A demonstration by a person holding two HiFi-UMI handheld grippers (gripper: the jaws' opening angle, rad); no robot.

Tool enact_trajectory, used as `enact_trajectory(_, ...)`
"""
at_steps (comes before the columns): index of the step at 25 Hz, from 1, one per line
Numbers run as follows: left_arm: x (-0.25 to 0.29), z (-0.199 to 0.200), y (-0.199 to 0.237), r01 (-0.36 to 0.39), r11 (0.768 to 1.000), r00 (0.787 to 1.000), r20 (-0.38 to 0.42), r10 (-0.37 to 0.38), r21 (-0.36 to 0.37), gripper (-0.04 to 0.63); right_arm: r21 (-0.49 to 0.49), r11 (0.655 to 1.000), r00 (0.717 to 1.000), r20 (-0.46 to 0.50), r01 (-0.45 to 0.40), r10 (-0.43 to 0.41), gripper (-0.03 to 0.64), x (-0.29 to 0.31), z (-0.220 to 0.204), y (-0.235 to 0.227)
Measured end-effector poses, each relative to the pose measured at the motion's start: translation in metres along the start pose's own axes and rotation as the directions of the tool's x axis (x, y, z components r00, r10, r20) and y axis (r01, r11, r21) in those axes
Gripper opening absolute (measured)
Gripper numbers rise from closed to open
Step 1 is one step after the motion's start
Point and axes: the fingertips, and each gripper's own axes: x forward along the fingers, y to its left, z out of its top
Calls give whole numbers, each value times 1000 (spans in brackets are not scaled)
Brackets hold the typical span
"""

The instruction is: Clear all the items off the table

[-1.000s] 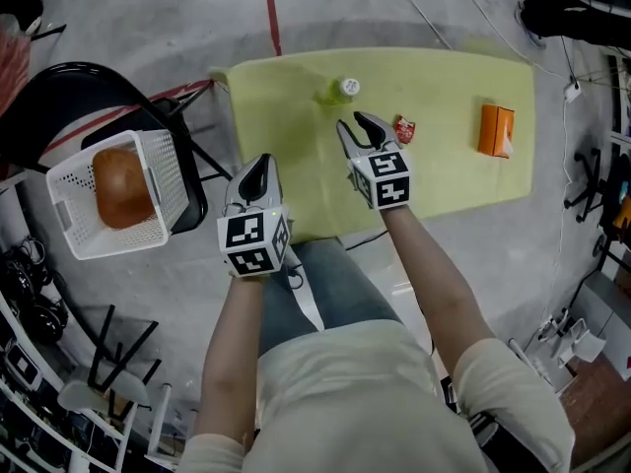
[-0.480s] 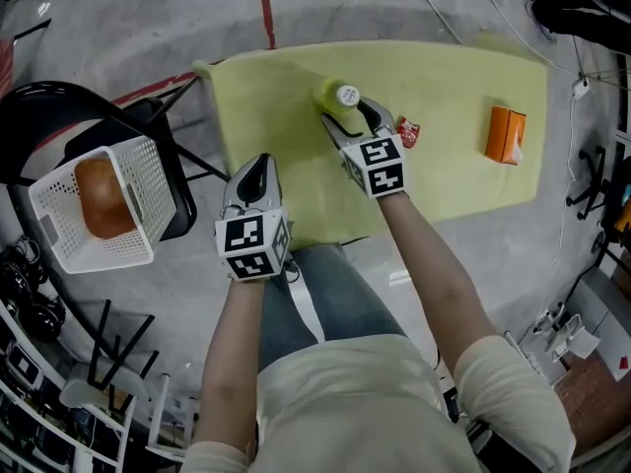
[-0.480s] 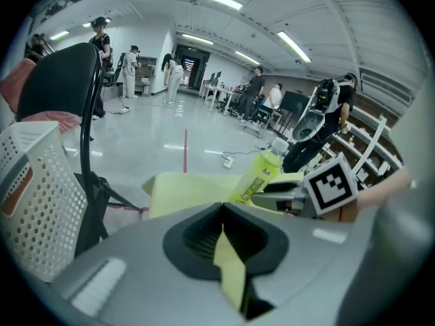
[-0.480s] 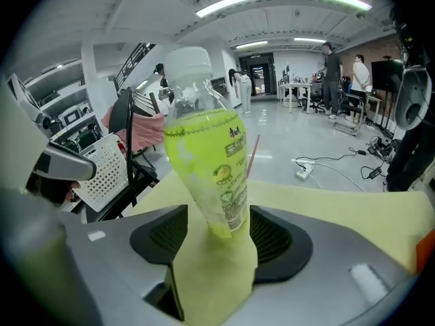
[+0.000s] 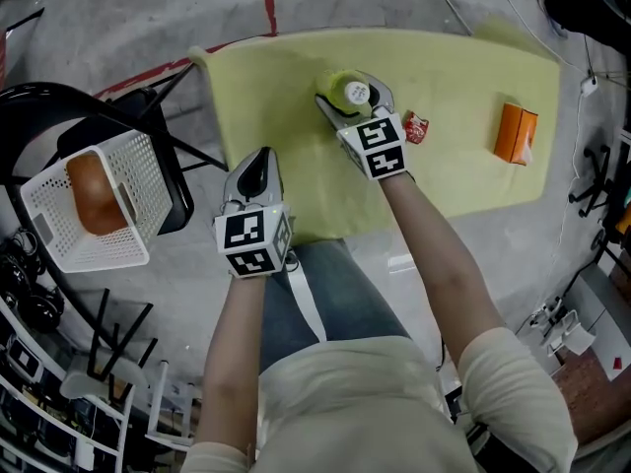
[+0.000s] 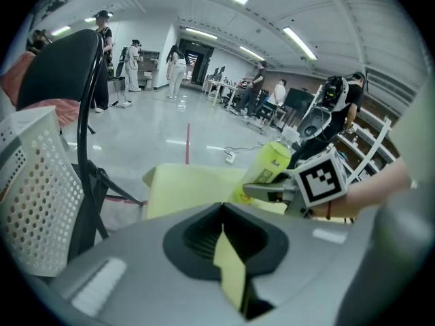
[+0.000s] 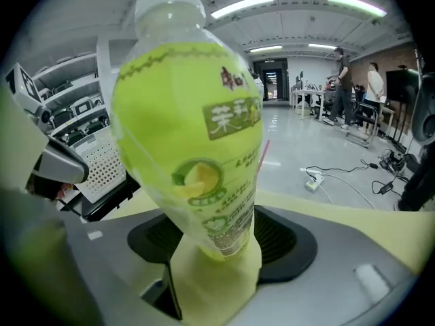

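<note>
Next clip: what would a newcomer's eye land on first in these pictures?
The bright green bottle stands upright on the yellow-green table, between the jaws of the right gripper, which have just been opening. Next come the orange box near the table's right end and the white basket on the black chair at left, holding a brown lump.

The left hand-held gripper (image 6: 224,212) is pointing toward the yellow worktop (image 6: 183,185) with its jaws pressed together. The right hand-held gripper (image 6: 266,190), its jaws just opening, is standing around a green bottle (image 6: 270,163). A white basket (image 6: 34,195) is sitting at left.
</note>
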Motion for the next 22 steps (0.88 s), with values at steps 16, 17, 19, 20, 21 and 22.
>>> enact_trajectory(16, -6, -3, 4, -3, 999, 1000, 3, 3, -34, 9, -78, 997, 999, -27, 21, -23, 279, 8, 3, 3)
enact_trajectory(17, -8, -3, 4, -3, 999, 1000, 5, 3, -32, 9, -78, 997, 999, -28, 21, -23, 278, 6, 3, 5)
enact_trajectory(19, -12, -1, 5, -4, 1000, 1000, 12, 5, -31, 9, -76, 997, 999, -28, 19, -22, 275, 1, 4, 9)
enact_trajectory(20, -14, 1, 5, -6, 999, 1000, 17, 6, -33, 9, -74, 997, 999, -27, 19, -21, 275, -2, 4, 12)
enact_trajectory(21, -17, 2, 6, -7, 999, 1000, 21, 8, -37, 9, -72, 997, 999, -27, 20, -22, 275, -5, 5, 15)
enact_trajectory(22, -19, 3, 7, -8, 999, 1000, 25, 9, -41, 9, -71, 997, 999, -26, 22, -24, 275, -8, 5, 18)
